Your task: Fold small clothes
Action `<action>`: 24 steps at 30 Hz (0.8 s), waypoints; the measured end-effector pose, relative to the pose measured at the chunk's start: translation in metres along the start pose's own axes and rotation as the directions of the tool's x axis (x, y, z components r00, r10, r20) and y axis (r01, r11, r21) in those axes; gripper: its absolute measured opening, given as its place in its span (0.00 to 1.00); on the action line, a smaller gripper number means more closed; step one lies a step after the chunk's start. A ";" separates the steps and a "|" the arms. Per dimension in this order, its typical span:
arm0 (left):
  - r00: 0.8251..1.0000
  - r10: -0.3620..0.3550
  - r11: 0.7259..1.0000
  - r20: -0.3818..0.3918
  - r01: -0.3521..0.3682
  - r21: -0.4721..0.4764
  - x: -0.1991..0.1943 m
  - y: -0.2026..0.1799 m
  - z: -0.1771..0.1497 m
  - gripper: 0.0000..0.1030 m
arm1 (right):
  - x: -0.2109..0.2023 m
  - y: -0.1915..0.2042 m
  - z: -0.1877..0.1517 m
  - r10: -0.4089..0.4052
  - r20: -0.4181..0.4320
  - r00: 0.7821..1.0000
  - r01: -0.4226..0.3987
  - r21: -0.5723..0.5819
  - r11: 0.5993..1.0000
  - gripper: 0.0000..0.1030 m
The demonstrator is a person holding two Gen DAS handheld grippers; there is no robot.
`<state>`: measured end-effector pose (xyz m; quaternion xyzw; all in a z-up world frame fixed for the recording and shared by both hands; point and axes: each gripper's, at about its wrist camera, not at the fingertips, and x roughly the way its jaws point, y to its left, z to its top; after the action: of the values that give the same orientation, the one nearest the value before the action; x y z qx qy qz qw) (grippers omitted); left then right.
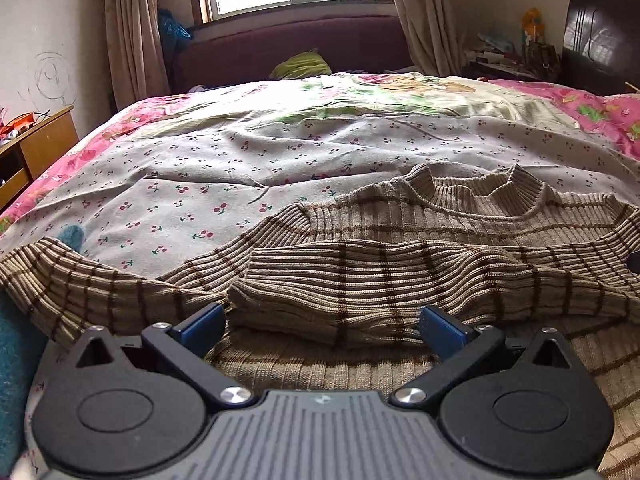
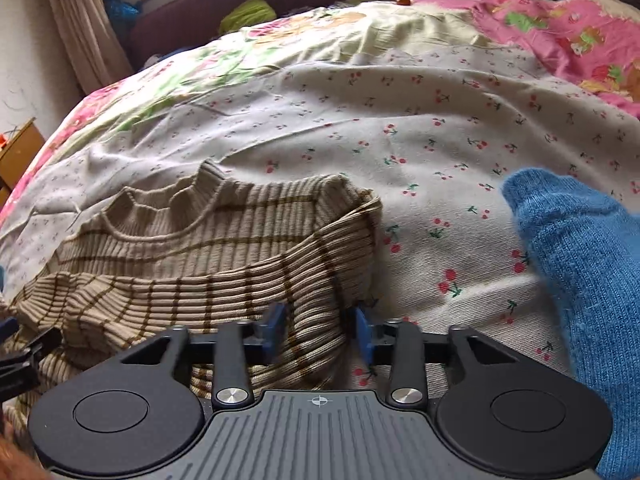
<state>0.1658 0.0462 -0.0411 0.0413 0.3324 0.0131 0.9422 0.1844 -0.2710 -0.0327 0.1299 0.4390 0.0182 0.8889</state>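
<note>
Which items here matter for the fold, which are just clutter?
In play:
striped sweater
left gripper, open around the folded-over sleeve
right gripper, open around sweater fabric

Lying about:
blue knit garment
cherry-print sheet
green pillow

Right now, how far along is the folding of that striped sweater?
It looks early on. The sweater lies flat on the bed, and one sleeve is already folded across its chest. The right gripper has that sleeve's shoulder end between its fingers, not fully closed. The left gripper is open at the cuff. The other sleeve is still spread out, and the body is unfolded.
</note>
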 end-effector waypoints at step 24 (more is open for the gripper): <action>0.990 0.114 0.993 -0.081 -0.117 -0.022 -0.001 0.030 -0.005 1.00 | -0.021 0.086 -0.014 0.128 0.017 0.992 -0.116 -0.326 0.938 0.17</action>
<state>0.1625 0.0759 -0.0417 0.0472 0.3665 0.0737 0.9263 0.1681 -0.1877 -0.0031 0.0092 0.4041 0.1428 0.9034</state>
